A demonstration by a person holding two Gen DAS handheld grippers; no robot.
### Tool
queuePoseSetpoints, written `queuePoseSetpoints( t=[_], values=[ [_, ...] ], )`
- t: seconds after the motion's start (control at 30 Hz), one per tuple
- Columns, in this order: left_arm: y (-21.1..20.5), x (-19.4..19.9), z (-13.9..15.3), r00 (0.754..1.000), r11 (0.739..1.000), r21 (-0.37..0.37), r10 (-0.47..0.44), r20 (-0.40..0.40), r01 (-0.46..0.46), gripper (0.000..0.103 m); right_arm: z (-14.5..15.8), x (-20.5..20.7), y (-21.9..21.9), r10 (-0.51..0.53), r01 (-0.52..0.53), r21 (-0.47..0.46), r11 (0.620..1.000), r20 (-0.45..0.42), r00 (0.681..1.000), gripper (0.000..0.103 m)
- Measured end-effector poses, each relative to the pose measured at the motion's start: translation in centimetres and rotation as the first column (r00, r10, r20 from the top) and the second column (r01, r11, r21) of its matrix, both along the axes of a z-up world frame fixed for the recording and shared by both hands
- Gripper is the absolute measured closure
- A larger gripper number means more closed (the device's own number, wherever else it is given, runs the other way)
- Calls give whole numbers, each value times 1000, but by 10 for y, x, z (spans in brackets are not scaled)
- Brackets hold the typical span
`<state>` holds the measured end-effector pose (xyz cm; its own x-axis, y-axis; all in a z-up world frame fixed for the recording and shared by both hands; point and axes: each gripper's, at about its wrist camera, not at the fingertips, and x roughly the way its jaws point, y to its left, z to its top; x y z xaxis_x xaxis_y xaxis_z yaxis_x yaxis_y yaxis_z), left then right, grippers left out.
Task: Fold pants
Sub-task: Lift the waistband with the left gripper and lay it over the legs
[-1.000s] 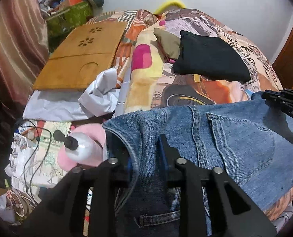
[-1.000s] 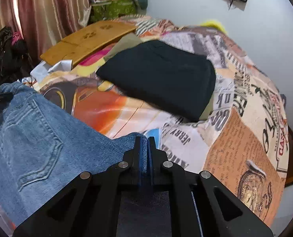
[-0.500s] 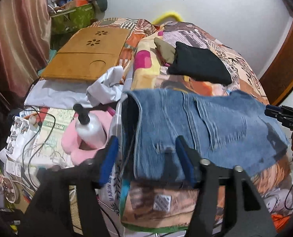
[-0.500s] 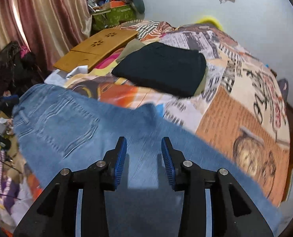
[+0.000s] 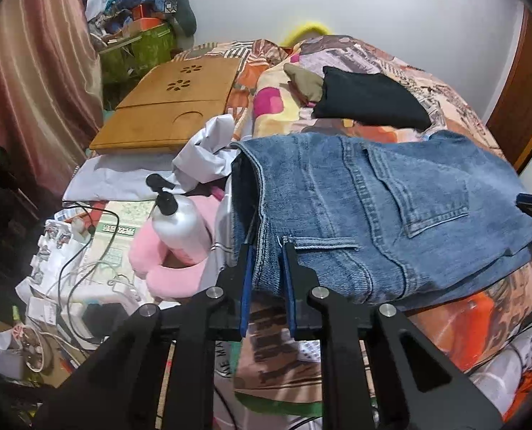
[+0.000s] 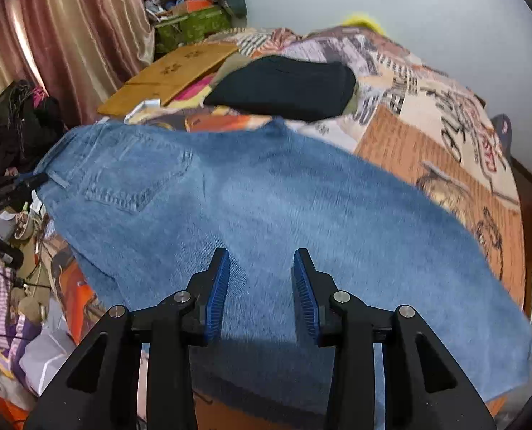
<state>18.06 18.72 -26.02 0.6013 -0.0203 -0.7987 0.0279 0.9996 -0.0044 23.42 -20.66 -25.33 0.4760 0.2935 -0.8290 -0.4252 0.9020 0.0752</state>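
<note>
Bedroom, white wall; bed point(image 6: 445, 136) covered with a printed patchwork bedspread. Blue jeans point(image 6: 266, 208) lie spread across the near part of the bed, back pocket up, waistband end toward the bed's left edge; the fabric looks motion-blurred in the right wrist view. Left gripper point(image 5: 267, 251): fingers close together, pinching the jeans' waistband edge at that left side. Right gripper point(image 6: 260, 261): fingers spread apart above the denim, gripping nothing. Beyond the jeans, folded black garment point(image 5: 370, 100) rests on the bed, an olive one point(image 5: 303, 80) beside it. Left of the jeans: wooden lap tray point(image 5: 173, 107), crumpled white cloth point(image 5: 208, 154), pump bottle point(image 5: 180, 222) sitting in a pink cushion point(image 5: 165, 268). Red-brown curtain point(image 6: 69, 36) at far left.
</note>
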Motion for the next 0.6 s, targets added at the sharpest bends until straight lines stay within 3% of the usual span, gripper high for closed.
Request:
queuePoseSetpoints(
  t=[0.13, 0.2, 0.23, 0.33, 0.37, 0.6],
  values=[
    [7, 1, -12, 1000, 996, 87, 24, -20, -23, 89, -7, -12, 9, 21, -21, -26, 999, -10, 1000, 68],
    [19, 3, -18, 997, 992, 105, 72, -34, -69, 103, -8, -22, 17, 52, -52, -32, 998, -9, 999, 66],
    [29, 5, -25, 991, 984, 137, 123, -55, -115, 103, -8, -26, 19, 67, -67, -34, 997, -9, 998, 66],
    [59, 1, -33, 982, 987, -13, 158, -104, -161, 103, -11, -36, 26, 78, -75, -85, 994, 29, 997, 66],
    [63, -1, -31, 981, 985, -33, 166, -98, -170, 103, -11, -38, 24, 73, -70, -78, 994, 29, 997, 66],
    [41, -12, 25, 993, 992, -42, 117, 34, -116, 101, -1, -37, 2, 42, -42, -3, 999, -7, 999, 67]
  ],
)
